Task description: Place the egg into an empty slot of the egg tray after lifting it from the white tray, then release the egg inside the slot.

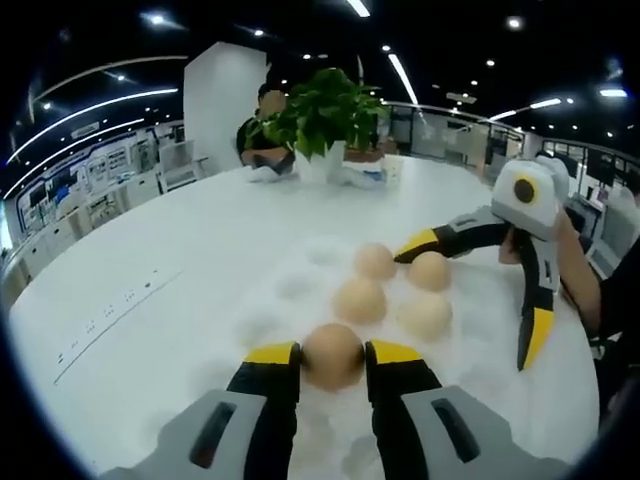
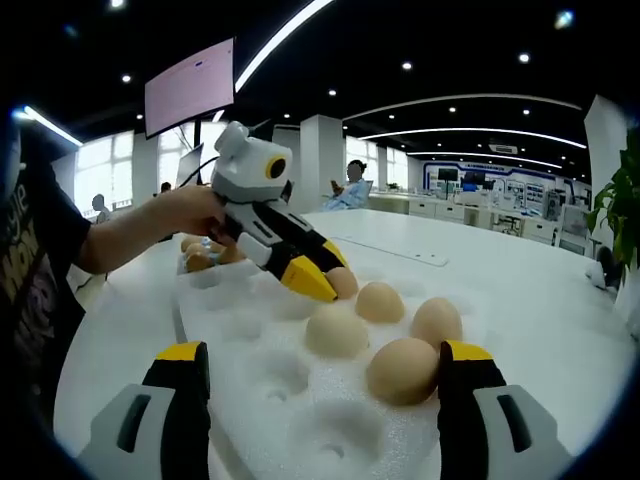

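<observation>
Left gripper view, bottom centre: your left gripper (image 1: 333,357) clamps an egg (image 1: 333,355) over the egg tray (image 1: 290,285), unreleased; four eggs already sit in slots. Your right gripper (image 2: 325,375) hangs wide, empty.

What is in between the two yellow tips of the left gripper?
An egg. In the left gripper view it sits squeezed between the left gripper's two yellow-tipped jaws, over the white egg tray.
</observation>
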### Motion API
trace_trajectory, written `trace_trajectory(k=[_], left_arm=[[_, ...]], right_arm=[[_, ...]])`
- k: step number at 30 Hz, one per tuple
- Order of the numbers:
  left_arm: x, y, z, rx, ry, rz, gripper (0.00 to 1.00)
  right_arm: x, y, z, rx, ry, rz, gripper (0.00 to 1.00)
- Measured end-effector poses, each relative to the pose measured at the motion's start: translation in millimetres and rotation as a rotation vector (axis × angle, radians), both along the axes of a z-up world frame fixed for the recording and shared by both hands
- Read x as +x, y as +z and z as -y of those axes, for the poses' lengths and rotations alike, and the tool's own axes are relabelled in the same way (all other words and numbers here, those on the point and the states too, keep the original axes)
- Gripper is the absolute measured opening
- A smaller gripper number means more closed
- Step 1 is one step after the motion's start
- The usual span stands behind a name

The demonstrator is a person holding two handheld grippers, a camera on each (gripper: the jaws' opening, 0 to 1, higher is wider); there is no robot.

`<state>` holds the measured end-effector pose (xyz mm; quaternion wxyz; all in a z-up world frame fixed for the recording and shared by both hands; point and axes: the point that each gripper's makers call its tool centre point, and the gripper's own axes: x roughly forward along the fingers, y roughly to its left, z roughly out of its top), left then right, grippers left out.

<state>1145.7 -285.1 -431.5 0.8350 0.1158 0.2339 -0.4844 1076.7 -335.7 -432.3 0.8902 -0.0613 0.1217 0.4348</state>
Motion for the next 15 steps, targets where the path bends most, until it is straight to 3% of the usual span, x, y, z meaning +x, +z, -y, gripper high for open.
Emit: trace_trajectory(k=[7, 15], left_arm=[[-2.2, -0.6, 3.0, 0.073, -0.006, 0.031, 0.25], [-3.0, 3.8, 0.2, 0.074, -0.016, 0.052, 0.25]], right_arm=[[1.0, 0.1, 0.3, 0.004, 0.002, 0.003, 0.99], [2.6, 0.5, 0.1, 0.015, 0.007, 0.012, 0.99]])
